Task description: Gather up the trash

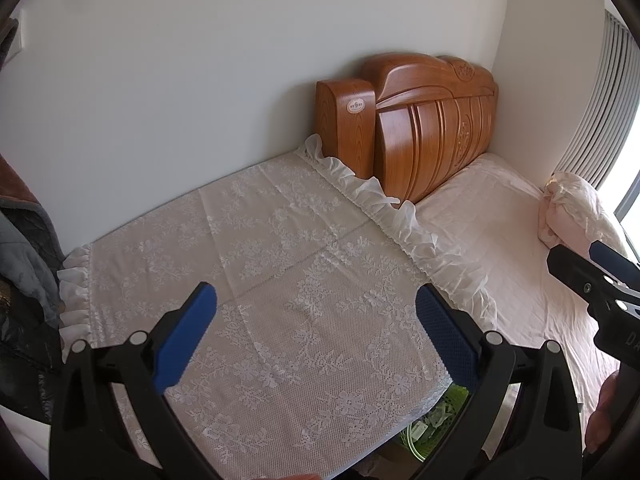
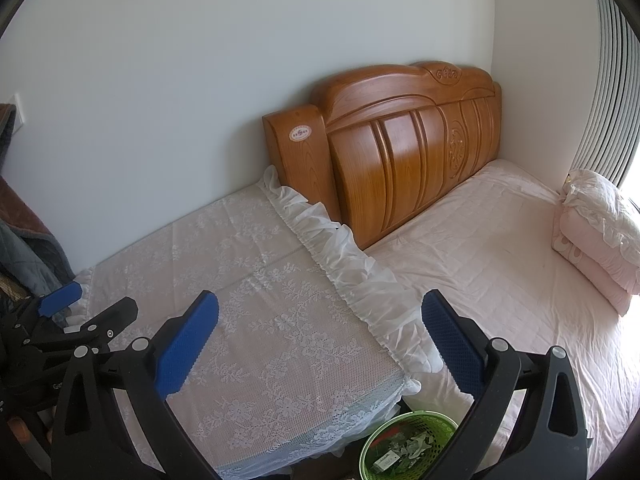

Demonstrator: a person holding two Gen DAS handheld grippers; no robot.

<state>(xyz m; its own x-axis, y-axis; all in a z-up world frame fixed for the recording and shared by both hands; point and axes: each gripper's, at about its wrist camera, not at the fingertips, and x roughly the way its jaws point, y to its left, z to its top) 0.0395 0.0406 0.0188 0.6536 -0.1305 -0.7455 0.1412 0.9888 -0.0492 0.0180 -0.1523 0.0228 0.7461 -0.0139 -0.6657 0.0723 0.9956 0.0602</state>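
A green mesh waste basket [image 2: 404,444] stands on the floor between the lace-covered table and the bed, holding paper scraps and a small white packet. In the left wrist view only a sliver of the basket [image 1: 454,398] shows under the table's corner. My left gripper [image 1: 316,300] hovers open over the lace cloth with nothing between its blue pads. My right gripper [image 2: 320,308] is open too, above the table's right corner and the basket. Each gripper appears in the other's view: the left gripper [image 2: 92,300] at the left, the right gripper [image 1: 580,260] at the right edge.
The table's white lace cloth [image 2: 240,280] has a ruffled edge against the bed. A pink-sheeted bed [image 2: 500,260] with a carved wooden headboard [image 2: 400,152] fills the right. A folded pink quilt [image 2: 600,240] lies by the window. Clothes [image 1: 24,240] hang at the left.
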